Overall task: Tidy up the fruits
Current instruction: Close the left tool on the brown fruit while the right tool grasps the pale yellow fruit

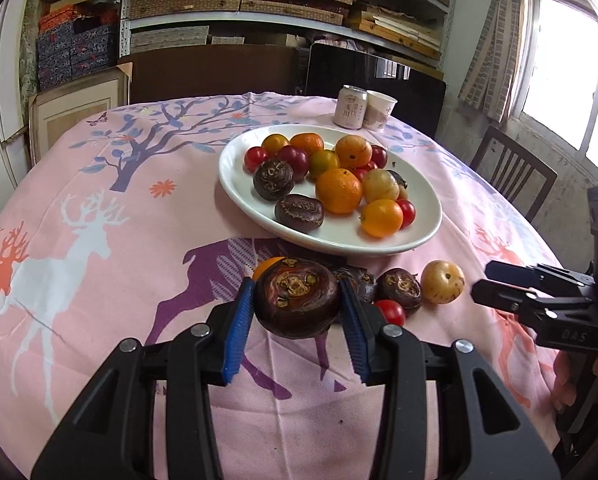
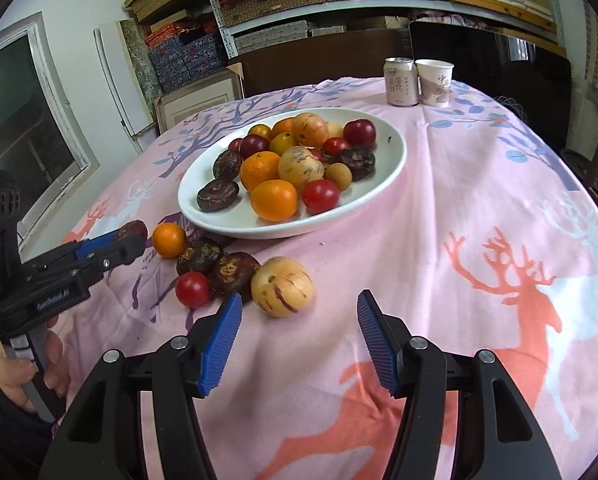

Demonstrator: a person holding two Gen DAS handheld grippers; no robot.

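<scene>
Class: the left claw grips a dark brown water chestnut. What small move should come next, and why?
Probably carry it forward over the white oval plate and release. The left claw is shut on the dark brown water chestnut, the plate already holds similar ones, and the right claw is open and empty.

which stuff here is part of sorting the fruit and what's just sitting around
Part of the job:
- water chestnut in the left claw
- loose fruit on the cloth, such as the yellow melon and cherry tomato
- white plate
- right claw, open

Just lying about:
- drink can
- paper cup
</scene>
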